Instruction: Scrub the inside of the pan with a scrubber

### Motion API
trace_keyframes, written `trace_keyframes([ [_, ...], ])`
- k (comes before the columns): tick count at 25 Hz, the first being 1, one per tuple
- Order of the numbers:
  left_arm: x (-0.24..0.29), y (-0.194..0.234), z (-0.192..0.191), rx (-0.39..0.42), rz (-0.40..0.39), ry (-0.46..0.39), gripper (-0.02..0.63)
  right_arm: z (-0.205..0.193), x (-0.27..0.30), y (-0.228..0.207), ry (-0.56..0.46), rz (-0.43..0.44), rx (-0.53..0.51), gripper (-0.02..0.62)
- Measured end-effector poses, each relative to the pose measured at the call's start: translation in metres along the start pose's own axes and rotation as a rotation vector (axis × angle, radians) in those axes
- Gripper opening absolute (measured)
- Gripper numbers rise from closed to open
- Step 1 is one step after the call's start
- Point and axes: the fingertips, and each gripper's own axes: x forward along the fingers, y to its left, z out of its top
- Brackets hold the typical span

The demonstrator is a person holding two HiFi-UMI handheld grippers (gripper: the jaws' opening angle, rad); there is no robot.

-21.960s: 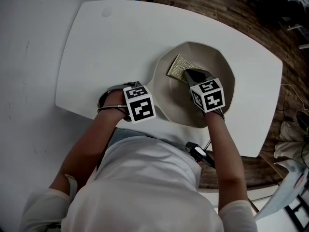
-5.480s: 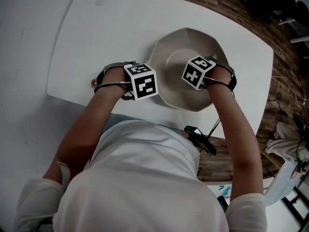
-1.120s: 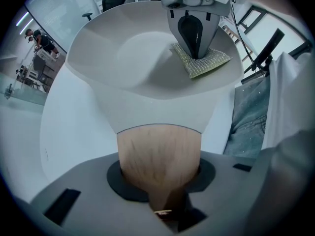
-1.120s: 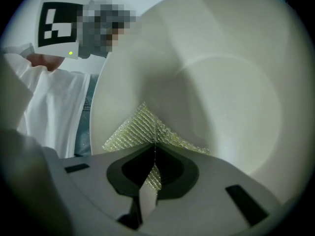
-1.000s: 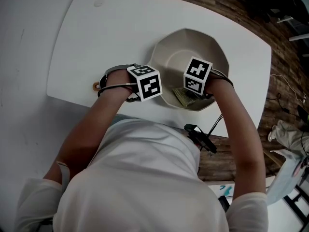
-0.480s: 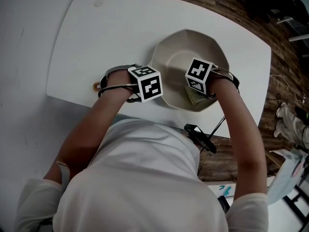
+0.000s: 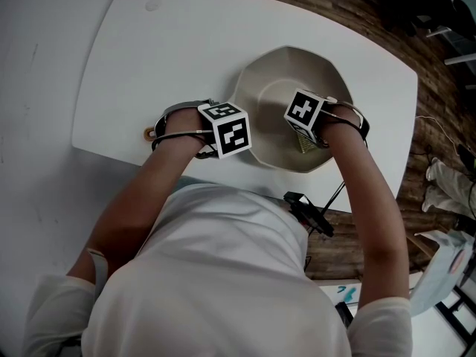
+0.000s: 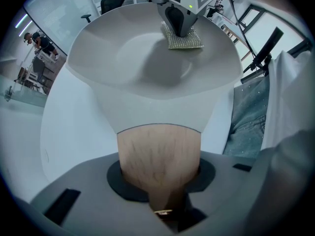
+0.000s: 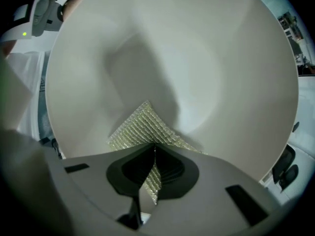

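Right gripper view: right gripper clamped on mesh scrubber, pressed against inner wall of pan. Left gripper clamped on wooden handle, steadying pan on bench. Judged mid-scrub; no residue visible, remaining coverage unclear.

Pan matt, smooth; handle wood; scrubber rough woven mesh, perhaps metallic.

A white desk with rounded corners stands over a dark wooden floor on the right and a pale floor on the left. 1 pale pan rests on it, near the front edge, right of centre. A small round mark shows near its far left corner.
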Motion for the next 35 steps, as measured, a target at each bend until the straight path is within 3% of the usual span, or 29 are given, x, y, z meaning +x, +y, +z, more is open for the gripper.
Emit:
trace_keyframes([
  [4, 0.0, 0.001, 0.0, 0.006, -0.001, -0.002, 0.134, 0.013, 0.002, -0.026, -0.053, -0.122, -0.031, 0.028],
  [10, 0.0, 0.0, 0.0, 0.01, 0.0, -0.003, 0.134, 0.022, -0.009, -0.052, -0.141, -0.271, 0.007, 0.028],
  [22, 0.0, -0.001, 0.003, 0.031, -0.012, -0.017, 0.135, 0.057, -0.04, -0.09, -0.425, -0.48, 0.082, 0.026],
  [27, -0.001, -0.002, 0.003, 0.034, -0.026, -0.023, 0.135, 0.069, -0.054, -0.097, -0.563, -0.467, 0.169, 0.027],
  [32, -0.002, -0.006, 0.005, 0.03, -0.046, -0.03, 0.137, 0.078, -0.066, -0.103, -0.71, -0.394, 0.317, 0.027],
  [35, -0.002, -0.007, 0.006, 0.029, -0.049, -0.03, 0.137, 0.081, -0.069, -0.107, -0.813, -0.298, 0.462, 0.027],
])
